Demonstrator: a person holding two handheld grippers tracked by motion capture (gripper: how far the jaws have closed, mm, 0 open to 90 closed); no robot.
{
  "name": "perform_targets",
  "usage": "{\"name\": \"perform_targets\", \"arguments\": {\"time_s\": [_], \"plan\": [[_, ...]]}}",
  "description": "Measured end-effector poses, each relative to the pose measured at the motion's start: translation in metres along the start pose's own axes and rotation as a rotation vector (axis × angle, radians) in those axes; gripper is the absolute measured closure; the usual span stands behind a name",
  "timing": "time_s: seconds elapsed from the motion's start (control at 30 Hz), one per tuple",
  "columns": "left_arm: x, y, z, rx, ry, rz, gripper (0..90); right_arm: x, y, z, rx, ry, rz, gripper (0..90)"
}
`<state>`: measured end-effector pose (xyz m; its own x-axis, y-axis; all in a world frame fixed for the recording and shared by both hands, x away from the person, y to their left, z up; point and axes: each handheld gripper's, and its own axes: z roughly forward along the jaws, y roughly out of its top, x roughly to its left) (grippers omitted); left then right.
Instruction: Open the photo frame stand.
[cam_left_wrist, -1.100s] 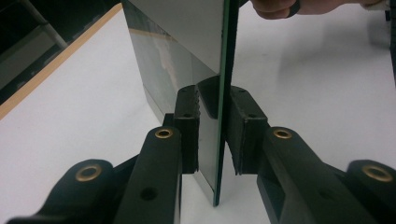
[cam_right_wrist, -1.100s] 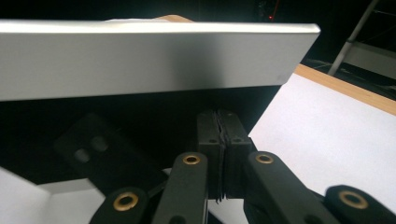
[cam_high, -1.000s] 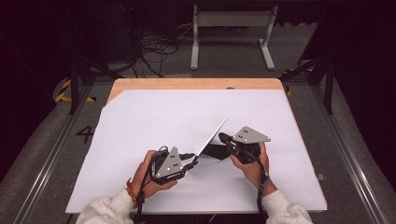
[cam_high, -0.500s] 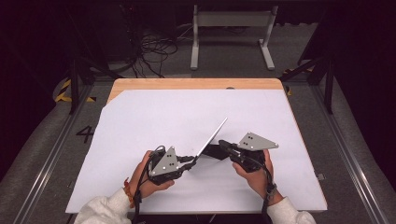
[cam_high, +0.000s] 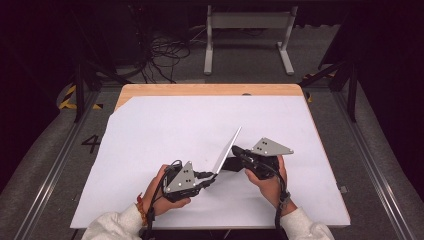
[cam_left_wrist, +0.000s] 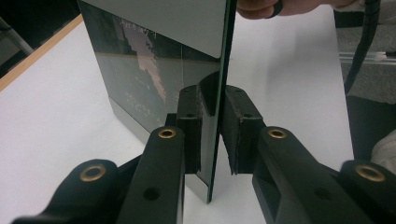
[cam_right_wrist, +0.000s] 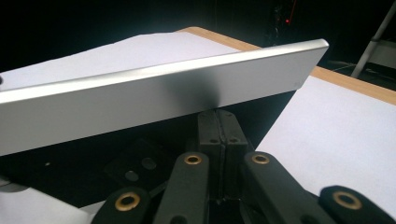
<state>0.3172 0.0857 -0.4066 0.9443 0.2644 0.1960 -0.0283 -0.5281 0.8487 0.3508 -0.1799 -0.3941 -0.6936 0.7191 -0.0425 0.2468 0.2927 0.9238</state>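
- The tablet (cam_high: 227, 150) stood tilted on its edge above the white-covered bench (cam_high: 150, 130), between both hands near the front.
- The left claw (cam_left_wrist: 212, 140) had just been closing and pinched the tablet's lower corner, apparently to steady it.
- The right claw (cam_right_wrist: 218, 140), jaws fully together, sat behind the silver back, likely propping it.

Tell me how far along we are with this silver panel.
Done: the silver panel is tilted up off the white sheet. In hand: the left gripper clamps its lower edge, its jaws having just been closing there; the right gripper, shut, sits under its silver back. Left: probably raising it further or setting it down.
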Motion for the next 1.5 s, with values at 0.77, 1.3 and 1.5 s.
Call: {"name": "perform_targets", "arguments": {"time_s": [0.77, 1.3, 1.5], "plan": [[-0.006, 0.005, 0.027, 0.007, 0.002, 0.0, 79.3, -0.006, 0.002, 0.018, -0.006, -0.016, -0.003, 90.0], [0.016, -0.016, 0.012, 0.058, 0.058, -0.015, 78.6, 0.003, -0.009, -0.022, 0.017, -0.021, -0.038, 77.7], [0.033, -0.042, -0.013, 0.083, 0.089, -0.131, 78.5, 0.017, -0.022, -0.046, 0.033, 0.004, -0.047, 69.3]]}}
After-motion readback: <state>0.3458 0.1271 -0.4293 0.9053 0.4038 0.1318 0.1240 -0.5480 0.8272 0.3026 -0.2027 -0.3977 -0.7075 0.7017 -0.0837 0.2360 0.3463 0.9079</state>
